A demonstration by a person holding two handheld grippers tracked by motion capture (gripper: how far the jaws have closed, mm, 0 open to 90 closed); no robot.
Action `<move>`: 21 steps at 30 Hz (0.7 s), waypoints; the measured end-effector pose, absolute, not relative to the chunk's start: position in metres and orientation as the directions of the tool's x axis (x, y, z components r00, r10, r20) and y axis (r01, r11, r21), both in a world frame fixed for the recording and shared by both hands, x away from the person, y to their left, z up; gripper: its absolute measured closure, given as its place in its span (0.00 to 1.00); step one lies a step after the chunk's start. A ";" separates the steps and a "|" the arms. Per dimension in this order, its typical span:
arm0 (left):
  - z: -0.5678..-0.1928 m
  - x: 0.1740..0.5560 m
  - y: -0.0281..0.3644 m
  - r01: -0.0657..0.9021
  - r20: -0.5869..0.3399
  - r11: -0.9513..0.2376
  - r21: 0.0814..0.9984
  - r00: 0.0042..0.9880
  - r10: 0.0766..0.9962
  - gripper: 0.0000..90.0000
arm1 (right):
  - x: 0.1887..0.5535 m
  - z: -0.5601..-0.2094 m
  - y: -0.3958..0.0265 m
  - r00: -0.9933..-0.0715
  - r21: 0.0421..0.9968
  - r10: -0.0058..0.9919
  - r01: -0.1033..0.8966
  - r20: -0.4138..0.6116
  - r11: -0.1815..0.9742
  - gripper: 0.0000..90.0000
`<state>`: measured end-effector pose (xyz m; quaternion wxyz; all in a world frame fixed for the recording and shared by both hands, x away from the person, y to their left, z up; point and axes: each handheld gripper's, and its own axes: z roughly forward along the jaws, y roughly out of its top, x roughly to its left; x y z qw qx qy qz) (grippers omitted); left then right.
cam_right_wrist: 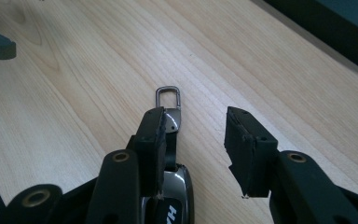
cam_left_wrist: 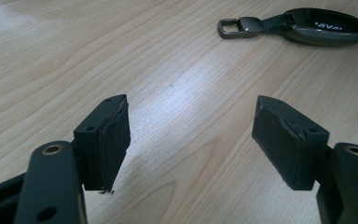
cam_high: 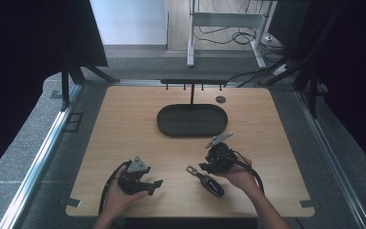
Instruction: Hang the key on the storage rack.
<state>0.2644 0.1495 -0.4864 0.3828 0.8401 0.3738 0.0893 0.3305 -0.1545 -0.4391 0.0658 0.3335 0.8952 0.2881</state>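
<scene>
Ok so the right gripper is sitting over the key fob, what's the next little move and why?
Probably shift the right gripper sideways to centre it on the key fob, then close. Its jaws stand open, but the fob lies flat on the table under the left-hand jaw in the right gripper view, not in the gap between them.

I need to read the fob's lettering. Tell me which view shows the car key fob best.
The left gripper view: the car key fob lies whole and unobstructed. In the right gripper view a jaw covers part of it; in the high view it is small.

The dark key fob (cam_left_wrist: pixel 326 27) carries pale lettering, partly legible as "AVA" and cut off
</scene>
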 end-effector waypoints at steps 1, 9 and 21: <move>-0.486 0.264 0.149 0.560 -0.136 -0.428 0.709 0.705 0.696 0.32 | 0.331 -0.439 -0.154 -0.770 0.556 0.633 0.559 0.075 0.615 0.65; -0.487 0.265 0.149 0.561 -0.138 -0.431 0.707 0.707 0.694 0.32 | 0.332 -0.442 -0.148 -0.778 0.527 0.624 0.563 0.079 0.636 0.65; -0.488 0.265 0.148 0.565 -0.143 -0.430 0.704 0.707 0.693 0.32 | 0.337 -0.455 -0.136 -0.785 0.431 0.613 0.585 0.087 0.687 0.66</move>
